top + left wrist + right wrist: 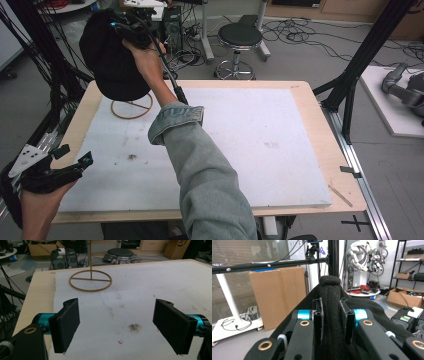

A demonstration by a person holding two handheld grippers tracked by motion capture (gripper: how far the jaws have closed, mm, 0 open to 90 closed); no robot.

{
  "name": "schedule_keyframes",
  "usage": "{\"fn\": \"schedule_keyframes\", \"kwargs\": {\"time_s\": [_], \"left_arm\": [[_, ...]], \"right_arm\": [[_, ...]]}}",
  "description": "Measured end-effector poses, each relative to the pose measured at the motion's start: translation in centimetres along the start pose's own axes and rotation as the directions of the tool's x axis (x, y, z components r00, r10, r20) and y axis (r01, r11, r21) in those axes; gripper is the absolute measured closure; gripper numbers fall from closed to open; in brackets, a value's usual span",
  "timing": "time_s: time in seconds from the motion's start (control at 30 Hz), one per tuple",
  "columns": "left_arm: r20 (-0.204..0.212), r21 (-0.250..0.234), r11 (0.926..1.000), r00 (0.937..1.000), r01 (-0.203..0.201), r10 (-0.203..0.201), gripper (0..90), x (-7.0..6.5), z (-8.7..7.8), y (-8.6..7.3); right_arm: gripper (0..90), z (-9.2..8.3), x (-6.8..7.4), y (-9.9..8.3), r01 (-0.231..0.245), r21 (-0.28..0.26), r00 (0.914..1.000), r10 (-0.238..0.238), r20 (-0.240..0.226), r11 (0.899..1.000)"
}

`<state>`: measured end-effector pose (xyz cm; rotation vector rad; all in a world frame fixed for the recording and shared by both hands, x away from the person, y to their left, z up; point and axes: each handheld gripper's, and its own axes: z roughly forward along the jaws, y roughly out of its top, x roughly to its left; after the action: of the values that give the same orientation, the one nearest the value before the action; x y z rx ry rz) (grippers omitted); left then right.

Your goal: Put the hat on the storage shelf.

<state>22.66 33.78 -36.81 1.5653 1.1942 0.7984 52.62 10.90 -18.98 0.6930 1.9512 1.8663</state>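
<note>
One black knit hat (112, 60) hangs upper left, pinched in the right claw (131, 29); one wooden stand (132, 106) sits beneath; the left claw (75, 156) gapes empty at lower left.

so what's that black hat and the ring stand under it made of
The black hat looks like a soft knit, likely wool or acrylic: matte, fuzzy ribbed weave, bunching where the right gripper pinches it. The ring stand looks like wood or bamboo: tan, thin round hoop with a crossbar and upright post, though painted metal cannot be ruled out.
</note>
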Motion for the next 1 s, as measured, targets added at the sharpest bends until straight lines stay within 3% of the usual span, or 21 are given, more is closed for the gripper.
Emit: {"fn": "schedule_keyframes", "kwargs": {"time_s": [0.43, 0.73, 1.0], "left_arm": [[0.006, 0.000, 1.0000, 1.0000, -0.001, 0.001, 21.7, -0.2, 0.1, 0.0], [0.014, 0.014, 0.9999, 0.9999, -0.005, 0.005, 22.3, -0.3, 0.5, -0.1], [0.020, 0.014, 0.9998, 0.9997, -0.017, 0.017, 22.8, -0.6, 0.5, 0.0]], "right_arm": [[77.5, 3.0, -0.7, -1.6, -0.022, 0.070, 0.9988, 0.019, 0.045, 0.997], [75.6, 4.3, -2.2, -2.7, -0.122, 0.094, 0.9912, 0.117, 0.063, 0.988], [73.3, 5.4, -2.4, -3.8, -0.123, 0.138, 0.9907, 0.114, 0.074, 0.983]]}}
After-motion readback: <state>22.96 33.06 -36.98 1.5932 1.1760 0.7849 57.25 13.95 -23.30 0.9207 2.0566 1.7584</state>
